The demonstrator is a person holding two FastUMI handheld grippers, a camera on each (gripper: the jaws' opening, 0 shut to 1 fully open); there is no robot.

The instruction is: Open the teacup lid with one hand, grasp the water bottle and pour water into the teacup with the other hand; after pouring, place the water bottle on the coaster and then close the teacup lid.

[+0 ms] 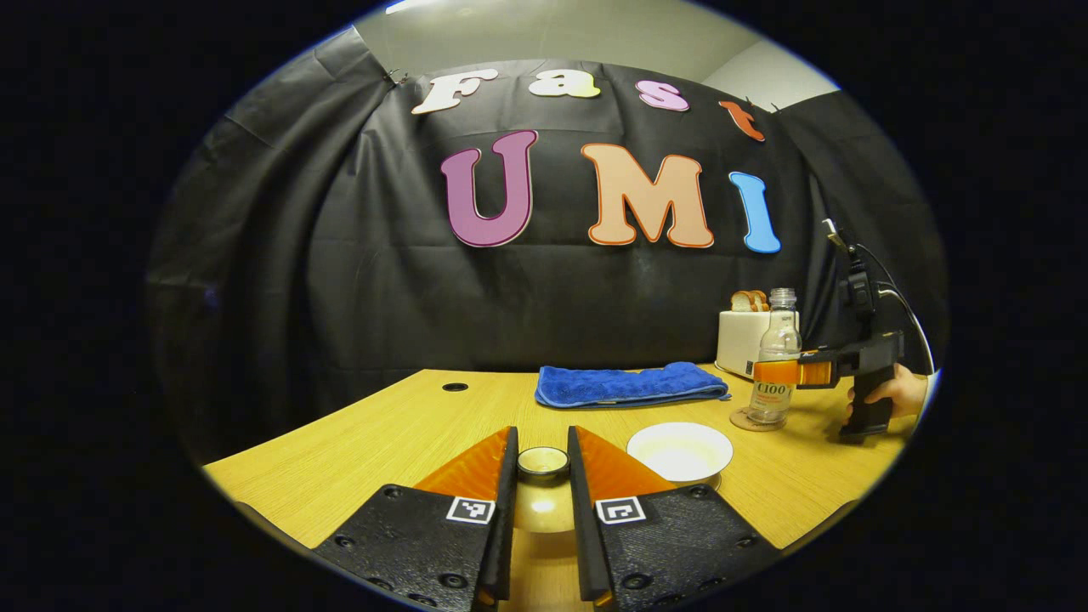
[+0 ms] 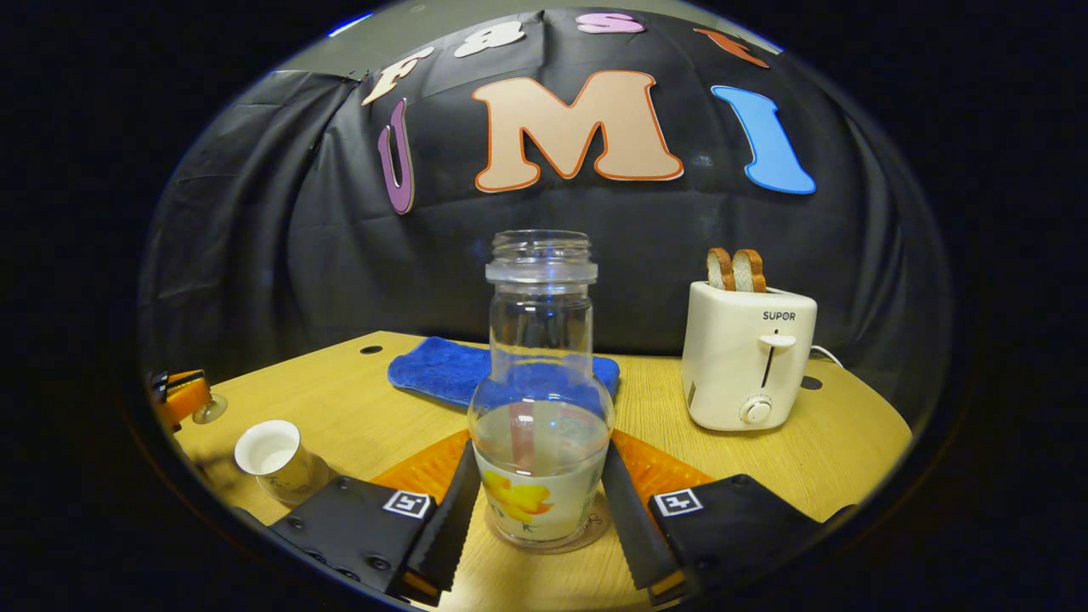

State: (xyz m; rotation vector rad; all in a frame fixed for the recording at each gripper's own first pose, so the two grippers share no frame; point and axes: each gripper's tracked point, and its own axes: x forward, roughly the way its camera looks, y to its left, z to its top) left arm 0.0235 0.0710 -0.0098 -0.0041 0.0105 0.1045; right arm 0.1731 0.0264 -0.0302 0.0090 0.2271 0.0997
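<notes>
From my left gripper (image 1: 542,501) view, going left to right: my fingers (image 1: 507,501) close on the lid (image 1: 542,476), one on each side, gripping its knob and holding it above the counter (image 1: 340,442); just right of them stands the open teacup (image 1: 680,450), lid off; behind lies the blue towel (image 1: 629,384); further right the bottle (image 1: 775,361) stands upright on the coaster (image 1: 748,422), with the right gripper around its middle and a hand (image 1: 892,393) on the handle; the toaster (image 1: 738,340) sits behind the bottle. From my right gripper (image 2: 537,501) view, left to right: at the far left edge the other gripper holds the lid (image 2: 208,410) in the air; the teacup (image 2: 276,459) stands below and right of it; in the middle the uncapped bottle (image 2: 541,399), part full, stands on the coaster (image 2: 595,531) between my fingers (image 2: 450,501); both fingers lie against its sides, yet whether they press or are only near, I cannot tell; the towel (image 2: 433,365) lies behind; the toaster (image 2: 748,361), with two slices of bread (image 2: 736,269), stands right.
</notes>
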